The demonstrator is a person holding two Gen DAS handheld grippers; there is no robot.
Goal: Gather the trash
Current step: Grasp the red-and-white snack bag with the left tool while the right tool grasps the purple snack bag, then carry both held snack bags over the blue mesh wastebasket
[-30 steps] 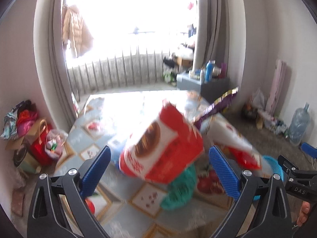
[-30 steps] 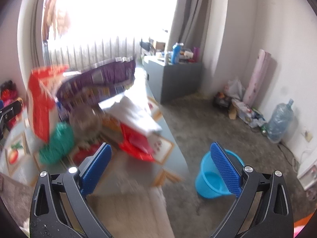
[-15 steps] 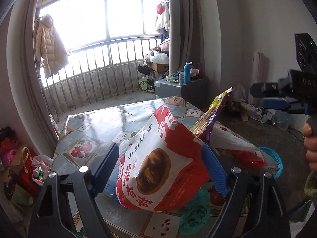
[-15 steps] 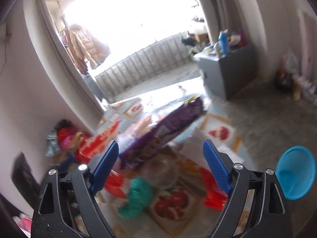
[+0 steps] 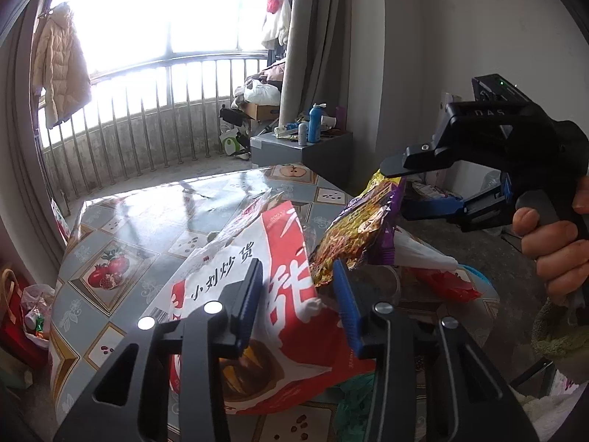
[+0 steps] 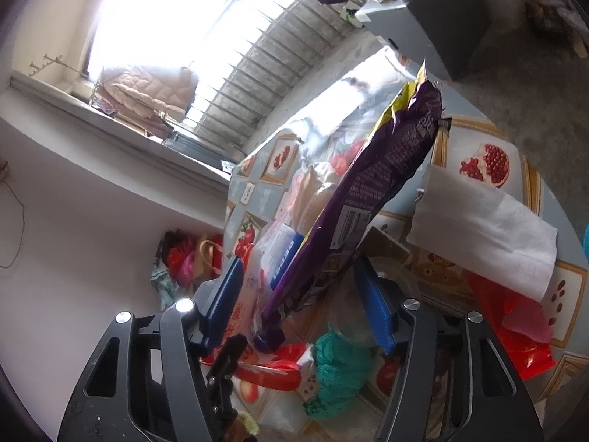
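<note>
Purple wrapper (image 6: 383, 184) base hidden, red bag (image 5: 279, 294) half-covered

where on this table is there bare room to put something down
The far half of the table, between the railing side and the red and white bag, is bare. The near end is crowded: purple bag, tissue, green wad.

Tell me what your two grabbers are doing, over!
Left gripper closing around the red-and-white snack bag. Right gripper closing around the purple wrapper. Green bag, tissue crowd the table.
</note>
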